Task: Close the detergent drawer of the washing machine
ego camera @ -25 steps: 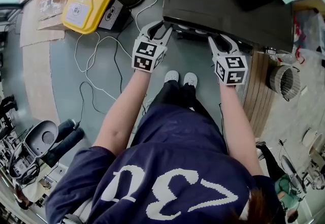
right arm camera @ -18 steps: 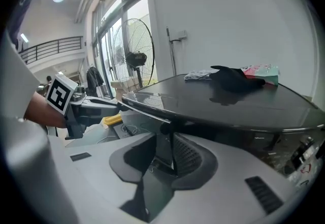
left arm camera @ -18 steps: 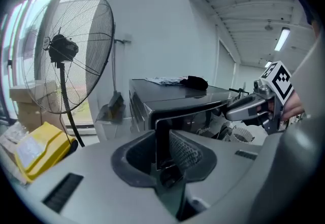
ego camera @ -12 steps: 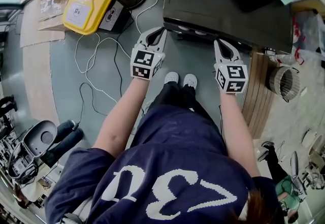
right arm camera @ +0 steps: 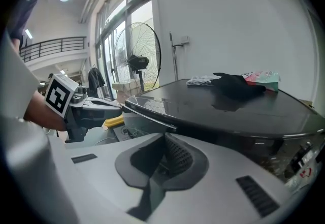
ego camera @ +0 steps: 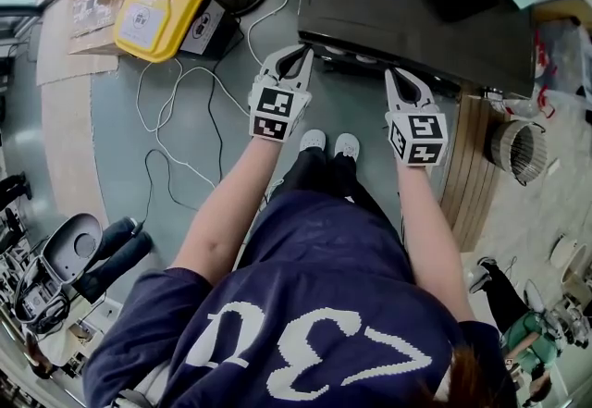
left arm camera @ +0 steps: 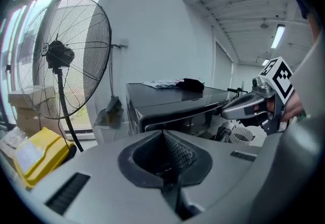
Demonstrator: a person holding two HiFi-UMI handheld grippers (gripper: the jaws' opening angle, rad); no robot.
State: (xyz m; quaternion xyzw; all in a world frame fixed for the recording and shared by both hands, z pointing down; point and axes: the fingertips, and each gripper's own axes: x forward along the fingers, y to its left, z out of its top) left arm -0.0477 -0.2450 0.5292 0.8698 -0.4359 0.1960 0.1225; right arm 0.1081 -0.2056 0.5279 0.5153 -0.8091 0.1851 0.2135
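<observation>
Head view: left claw (ego camera: 298,53), right claw (ego camera: 395,75) just off washing machine (ego camera: 407,8) front edge; detergent drawer presumably there, can't resolve it. Left gripper view: claw pinched together, empty; blind push may miss. Right gripper view: also pinched, empty; tip could skid off.

Even daylight enters through tall windows (right arm camera: 116,20) on the far left, and a ceiling tube (left arm camera: 278,36) glows. The washing machine (ego camera: 407,8) top shows soft glare. Gripper views bend strongly, their corners blacken, and the nearest surfaces blur.

left tongs (left arm camera: 163,134) closed, empty, facing dark glossy box-shaped washing machine (left arm camera: 175,105); black wire-cage pedestal fan (left arm camera: 57,55) at left.
</observation>
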